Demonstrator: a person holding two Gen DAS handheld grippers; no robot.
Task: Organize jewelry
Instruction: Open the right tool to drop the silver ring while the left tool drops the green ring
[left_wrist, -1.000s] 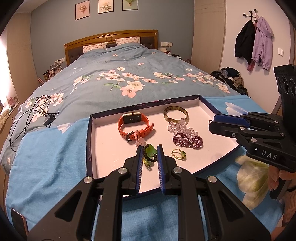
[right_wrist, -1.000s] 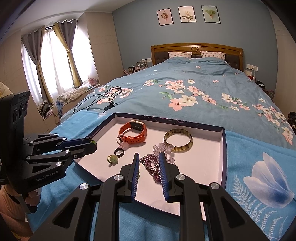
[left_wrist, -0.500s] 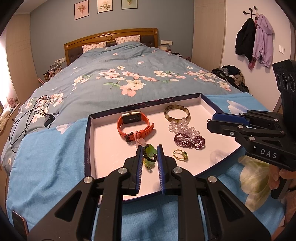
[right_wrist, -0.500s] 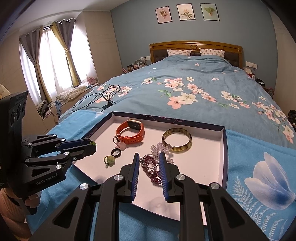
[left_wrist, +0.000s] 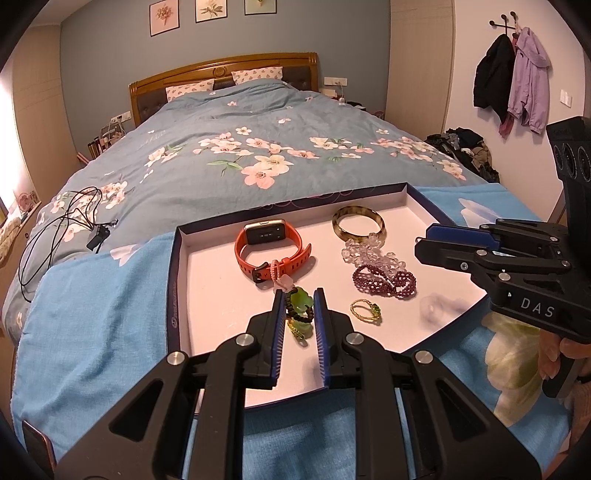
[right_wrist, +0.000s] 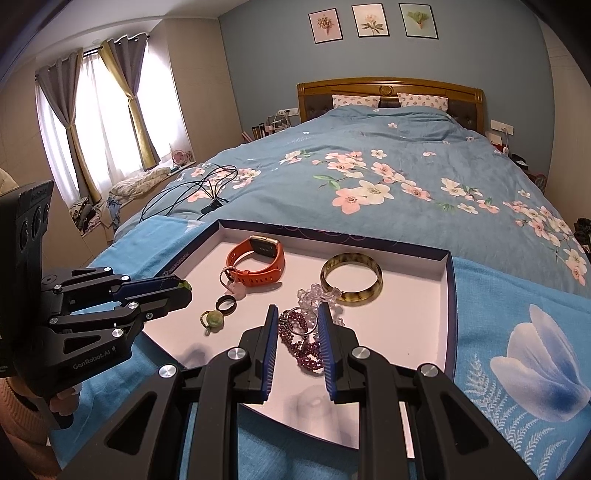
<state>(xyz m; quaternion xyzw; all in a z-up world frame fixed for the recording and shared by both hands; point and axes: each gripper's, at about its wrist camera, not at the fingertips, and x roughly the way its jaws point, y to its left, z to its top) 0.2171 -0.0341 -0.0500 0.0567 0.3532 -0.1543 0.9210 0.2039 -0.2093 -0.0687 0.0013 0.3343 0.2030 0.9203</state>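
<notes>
Jewelry lies loose in one open tray (left_wrist: 177, 295) on a blue towel (left_wrist: 103, 332) at the near end of the bed. At the tray's left an orange watch (left_wrist: 273, 247) rests with a pink charm (left_wrist: 280, 273) touching its strap. Just nearer, the left gripper (left_wrist: 299, 295) pinches a green pendant (left_wrist: 302, 300) between its nearly closed jaws, above the tray floor. Right of it lie a gold ring (left_wrist: 365, 311), a purple bead bracelet (left_wrist: 384, 282), a clear crystal bracelet (left_wrist: 369, 253) touching it, and a mottled bangle (left_wrist: 358, 223) at the far side. Farthest right, the right gripper (right_wrist: 297, 310) hovers over the purple beads, its narrow jaws apparently nipping a silver ring (right_wrist: 295, 331). Sorting looks barely begun: two pieces are lifted, the rest sit bunched, and no destination is visible.
</notes>
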